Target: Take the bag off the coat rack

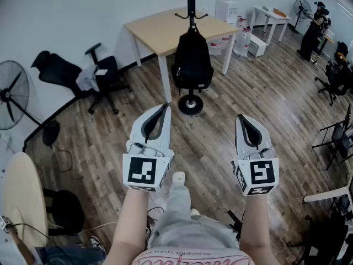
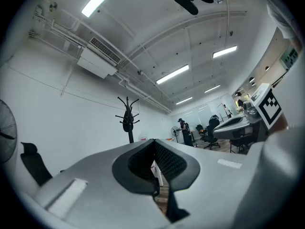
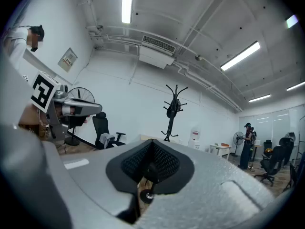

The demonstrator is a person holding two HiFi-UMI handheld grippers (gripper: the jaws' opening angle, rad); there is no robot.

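A black backpack (image 1: 192, 64) hangs on a black coat rack (image 1: 190, 4) that stands on a round base (image 1: 191, 104) beside a wooden table. The rack's upper hooks with the bag's top also show far off in the left gripper view (image 2: 127, 118) and in the right gripper view (image 3: 174, 106). My left gripper (image 1: 162, 107) and right gripper (image 1: 242, 118) are held side by side in front of me, well short of the rack. Both are shut with nothing between their jaws.
A light wooden table (image 1: 165, 29) stands just behind the rack. Black office chairs (image 1: 102, 73) and a standing fan (image 1: 14, 95) are at the left. White tables and a person (image 1: 311, 29) are at the far right. Wooden floor lies between me and the rack.
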